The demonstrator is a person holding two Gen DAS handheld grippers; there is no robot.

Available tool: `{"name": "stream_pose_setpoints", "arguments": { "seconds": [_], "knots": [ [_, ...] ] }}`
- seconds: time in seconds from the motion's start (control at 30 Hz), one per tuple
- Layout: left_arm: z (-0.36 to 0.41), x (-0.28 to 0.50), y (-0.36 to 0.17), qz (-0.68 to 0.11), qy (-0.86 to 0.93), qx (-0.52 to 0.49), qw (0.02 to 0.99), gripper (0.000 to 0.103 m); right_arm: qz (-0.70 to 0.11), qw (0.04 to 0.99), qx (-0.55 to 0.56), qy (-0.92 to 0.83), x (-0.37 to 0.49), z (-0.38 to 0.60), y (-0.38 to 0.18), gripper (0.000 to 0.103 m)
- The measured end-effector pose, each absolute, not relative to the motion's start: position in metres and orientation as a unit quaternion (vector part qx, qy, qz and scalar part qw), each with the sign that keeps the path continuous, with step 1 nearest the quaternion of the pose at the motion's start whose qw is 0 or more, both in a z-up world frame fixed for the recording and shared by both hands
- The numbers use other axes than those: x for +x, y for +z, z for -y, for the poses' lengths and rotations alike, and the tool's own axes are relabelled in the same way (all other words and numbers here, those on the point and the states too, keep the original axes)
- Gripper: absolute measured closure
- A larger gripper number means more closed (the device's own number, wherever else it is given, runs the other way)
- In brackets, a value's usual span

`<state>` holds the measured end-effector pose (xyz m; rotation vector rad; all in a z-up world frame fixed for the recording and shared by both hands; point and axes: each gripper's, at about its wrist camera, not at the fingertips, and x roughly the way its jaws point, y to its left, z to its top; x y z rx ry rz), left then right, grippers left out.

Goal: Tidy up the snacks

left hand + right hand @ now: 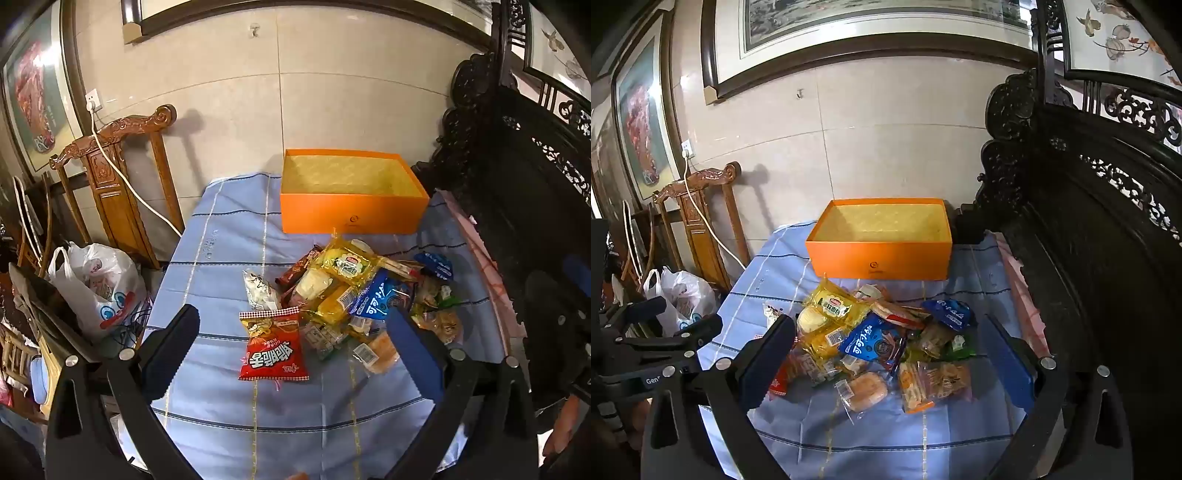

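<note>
A pile of snacks (347, 295) lies on a table covered with a blue striped cloth (229, 236). Behind the pile, near the wall, stands an orange box (351, 214) with its top open and nothing visible inside its yellow lining.

The left gripper (295, 332) hovers above the near side of the pile with its jaws spread fully wide and nothing between them. A red chip bag (273, 347) lies flat on the cloth directly below, at the left edge of the pile. Beside it sit a yellow bread pack (343, 266), a blue packet (376, 299) and a white wrapper (258, 291).

The right gripper (890, 339) also hangs over the pile, jaws wide apart and holding nothing. In its view a bun in clear wrap (864, 391) and an orange-tinted cracker pack (934, 384) lie closest, with the blue packet and yellow bread pack just behind them. The left gripper shows at that view's left edge.

A carved wooden chair (114, 177) and a white plastic bag (99, 288) stand left of the table; dark carved furniture (1089, 240) rises on the right.
</note>
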<state>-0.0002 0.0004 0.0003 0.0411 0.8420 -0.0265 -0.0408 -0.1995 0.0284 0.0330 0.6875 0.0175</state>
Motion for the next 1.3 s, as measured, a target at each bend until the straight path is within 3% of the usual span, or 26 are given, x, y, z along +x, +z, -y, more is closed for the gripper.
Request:
{"name": "stream_pose_setpoints", "arguments": {
  "seconds": [1.3],
  "knots": [
    [-0.003,0.008,-0.009,-0.419,0.000,0.020,0.908,0.004,-0.347,0.937,0.024,0.023,-0.026,0.199,0.018,0.004]
  ]
}}
